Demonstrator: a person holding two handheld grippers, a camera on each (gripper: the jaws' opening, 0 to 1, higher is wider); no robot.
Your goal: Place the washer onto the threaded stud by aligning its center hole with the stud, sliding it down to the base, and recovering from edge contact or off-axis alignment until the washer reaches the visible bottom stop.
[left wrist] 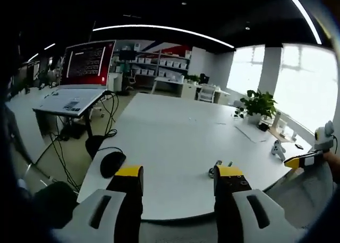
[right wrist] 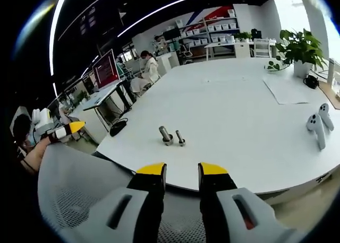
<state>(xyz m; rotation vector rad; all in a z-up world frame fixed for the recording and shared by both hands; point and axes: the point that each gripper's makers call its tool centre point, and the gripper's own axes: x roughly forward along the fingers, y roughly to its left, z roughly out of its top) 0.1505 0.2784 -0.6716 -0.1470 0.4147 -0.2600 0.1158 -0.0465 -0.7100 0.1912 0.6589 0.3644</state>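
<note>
Two small metal threaded pieces stand on the white table [right wrist: 239, 121]: a thicker stud [right wrist: 166, 135] and a thinner one [right wrist: 180, 138] just right of it. I cannot make out a separate washer. My right gripper [right wrist: 181, 171] hovers off the table's near edge, short of the studs, open with a narrow gap and nothing in it. In the left gripper view the studs [left wrist: 214, 170] peek out beside the right jaw of my left gripper [left wrist: 179, 174], which is wide open and holds nothing. The right gripper [left wrist: 300, 159] enters from the right, and the left gripper [right wrist: 69, 129] shows held in a hand.
A black mouse [left wrist: 111, 162] lies near the table's left edge. White controllers [right wrist: 317, 126], a paper sheet [right wrist: 287, 89] and a potted plant [right wrist: 300, 46] sit on the far right. A grey mesh chair back [right wrist: 79, 190] stands before the table. A monitor [left wrist: 87, 60] stands on a side desk.
</note>
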